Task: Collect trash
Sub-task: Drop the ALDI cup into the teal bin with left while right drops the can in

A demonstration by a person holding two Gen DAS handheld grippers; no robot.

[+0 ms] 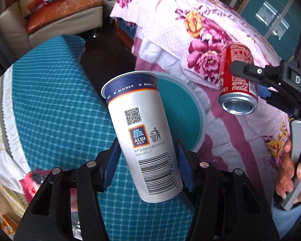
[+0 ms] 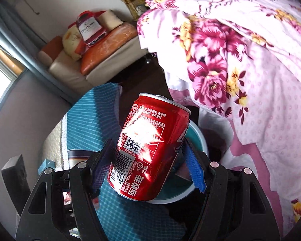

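Left gripper point(image 1: 148, 160) clamps a white ALDI cup point(image 1: 142, 134) and right gripper point(image 2: 148, 160) a red Coca-Cola can point(image 2: 150, 150), both above the teal bin point(image 1: 182, 108), so release comes next

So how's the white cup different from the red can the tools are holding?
The ALDI cup is silver-white, taller and tapers toward its base; the Coca-Cola can is red, shorter and straight-sided. The cup sits in the left tool, the can in the right tool. Both are tilted and clamped between blue pads.
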